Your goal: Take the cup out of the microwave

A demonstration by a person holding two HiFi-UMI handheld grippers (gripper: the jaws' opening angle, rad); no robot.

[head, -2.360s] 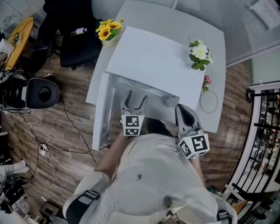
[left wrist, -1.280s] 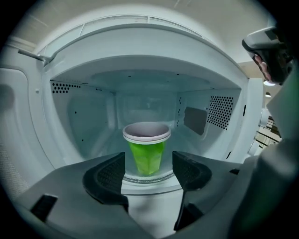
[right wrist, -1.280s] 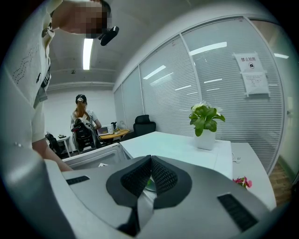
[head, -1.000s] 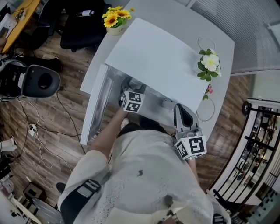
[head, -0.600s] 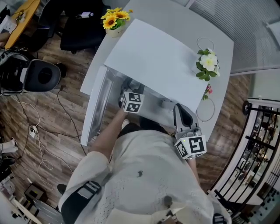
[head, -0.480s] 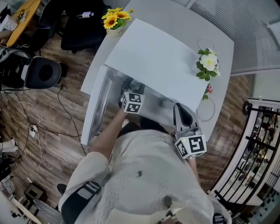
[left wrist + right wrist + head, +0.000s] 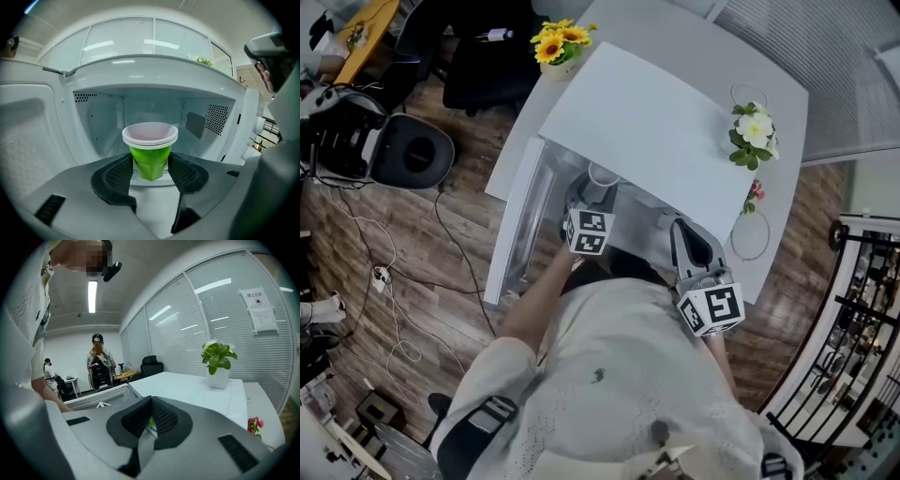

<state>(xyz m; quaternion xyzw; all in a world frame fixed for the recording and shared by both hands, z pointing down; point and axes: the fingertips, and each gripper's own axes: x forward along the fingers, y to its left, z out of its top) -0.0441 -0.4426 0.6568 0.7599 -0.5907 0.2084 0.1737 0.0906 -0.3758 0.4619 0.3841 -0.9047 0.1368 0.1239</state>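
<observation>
A green cup [image 7: 150,157] with a white rim stands inside the open microwave [image 7: 140,84], just above its floor. My left gripper [image 7: 150,172] reaches into the opening, and its two black pads press the cup's lower sides. In the head view the cup's [image 7: 602,176] white rim shows at the mouth of the microwave [image 7: 647,122], just beyond my left gripper [image 7: 592,199]. The door [image 7: 517,225] hangs open to the left. My right gripper [image 7: 687,240] waits by the microwave's right front with its pads together, holding nothing; in its own view the right gripper [image 7: 149,416] looks over the white top.
A sunflower pot [image 7: 561,45] stands on the table behind the microwave, a white-flowered plant [image 7: 755,131] at its right, pink flowers [image 7: 757,195] nearer. An office chair [image 7: 412,155] and cables lie on the wooden floor at left. People [image 7: 98,364] stand far off.
My left gripper went into the microwave with open jaws, closed on the cup and has drawn back a little; the cup's rim now shows at the opening. The right gripper stays put.
</observation>
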